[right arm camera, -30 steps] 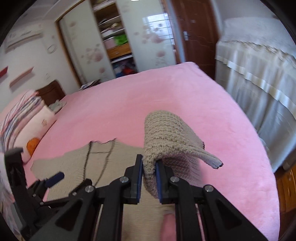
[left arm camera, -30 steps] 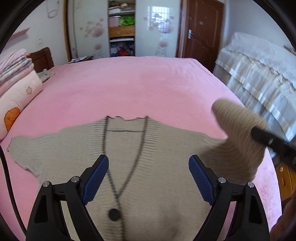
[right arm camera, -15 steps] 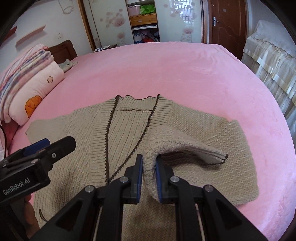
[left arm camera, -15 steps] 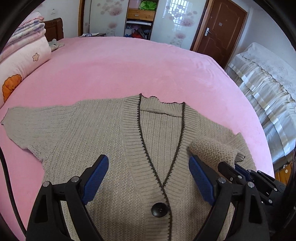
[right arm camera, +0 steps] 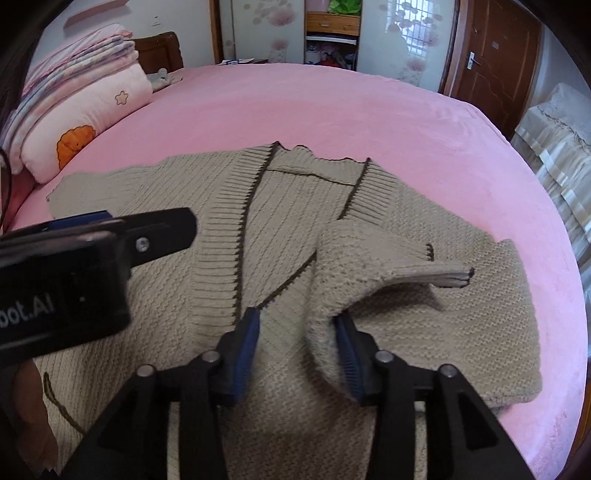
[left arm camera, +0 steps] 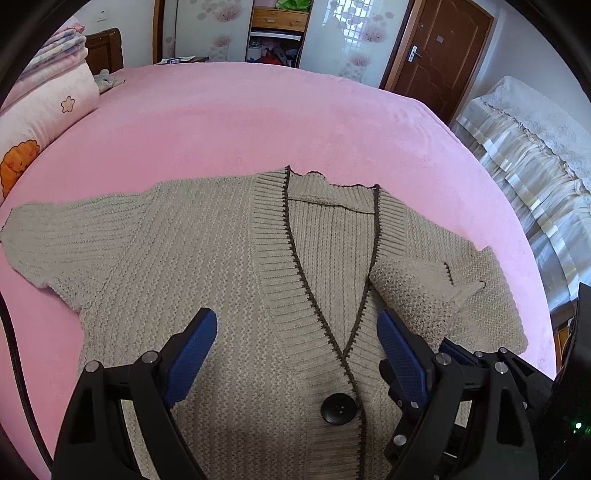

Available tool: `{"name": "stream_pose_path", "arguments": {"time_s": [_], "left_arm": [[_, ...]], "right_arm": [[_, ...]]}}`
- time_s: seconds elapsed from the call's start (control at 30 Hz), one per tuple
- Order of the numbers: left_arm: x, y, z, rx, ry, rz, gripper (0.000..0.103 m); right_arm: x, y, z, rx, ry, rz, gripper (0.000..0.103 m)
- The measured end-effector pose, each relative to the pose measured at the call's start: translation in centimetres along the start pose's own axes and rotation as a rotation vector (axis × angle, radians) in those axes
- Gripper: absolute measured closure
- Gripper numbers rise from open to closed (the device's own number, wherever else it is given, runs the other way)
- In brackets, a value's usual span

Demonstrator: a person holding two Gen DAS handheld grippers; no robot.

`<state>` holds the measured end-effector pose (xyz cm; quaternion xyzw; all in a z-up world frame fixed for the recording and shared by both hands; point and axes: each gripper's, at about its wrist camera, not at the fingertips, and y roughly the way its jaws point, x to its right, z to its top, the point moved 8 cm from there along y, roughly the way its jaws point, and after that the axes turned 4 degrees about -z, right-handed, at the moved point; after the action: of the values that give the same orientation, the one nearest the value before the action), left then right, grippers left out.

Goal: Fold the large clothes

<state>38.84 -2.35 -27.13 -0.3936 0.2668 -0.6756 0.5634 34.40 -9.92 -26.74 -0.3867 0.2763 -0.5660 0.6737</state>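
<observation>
A beige knit cardigan [left arm camera: 207,258] with dark trim and a black button [left arm camera: 338,408] lies face up on the pink bed [left arm camera: 258,118]. Its right sleeve [left arm camera: 417,291] is folded in over the chest; the left sleeve [left arm camera: 44,236] lies spread out to the left. My left gripper [left arm camera: 295,347] is open and empty, hovering over the cardigan's front. My right gripper [right arm camera: 299,339] is open, with the folded sleeve [right arm camera: 373,266] lying loose against its right finger. The left gripper also shows in the right wrist view [right arm camera: 110,236].
Folded quilts and a cartoon pillow [left arm camera: 40,110] lie at the bed's left. A second bed with a white cover [left arm camera: 535,147] stands to the right. A wardrobe [left arm camera: 280,29] and a brown door [left arm camera: 439,48] are behind the bed.
My right gripper carried the right sleeve in over the cardigan's chest, lowered it, and opened, letting go of it. My left gripper came closer over the cardigan and stayed open.
</observation>
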Motion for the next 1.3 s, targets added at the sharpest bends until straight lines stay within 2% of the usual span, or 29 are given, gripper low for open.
{"name": "stream_pose_path", "arguments": {"time_s": [0.27,0.5,0.7,0.9,1.07,1.17,1.3], "left_arm": [[-0.3,0.4,-0.6,-0.023,-0.009,-0.004,0.015],[-0.8,0.4,-0.7,-0.018,-0.002,0.005,0.015],[-1.1,1.5,-1.3,-0.056,-0.012,-0.009,0.015],[0.0,2.9,-1.7,-0.106,-0.031,-0.085,0.015],[2.1,2.8,-1.9,-0.107,-0.032,-0.133,0.015],[4.3,2.5,-2.1,-0.089,0.038,-0.085,0.015],[7.1,2.9,-1.7,-0.061,0.133,0.039,0.015]], "right_arm": [[-0.9,-0.4,-0.8,0.008,0.028,0.06,0.051],[-2.8,-0.9,-1.3,0.012,-0.032,0.081,0.049],[-3.6,-1.6,-2.7,0.012,-0.038,0.102,0.049],[-1.8,-3.3,-4.5,0.02,-0.008,0.091,0.049],[1.6,-4.6,-6.0,0.024,0.06,0.051,0.049],[3.9,-5.2,-6.7,0.025,0.116,0.032,0.049],[6.9,-6.0,-7.1,0.031,0.18,-0.009,0.049]]}}
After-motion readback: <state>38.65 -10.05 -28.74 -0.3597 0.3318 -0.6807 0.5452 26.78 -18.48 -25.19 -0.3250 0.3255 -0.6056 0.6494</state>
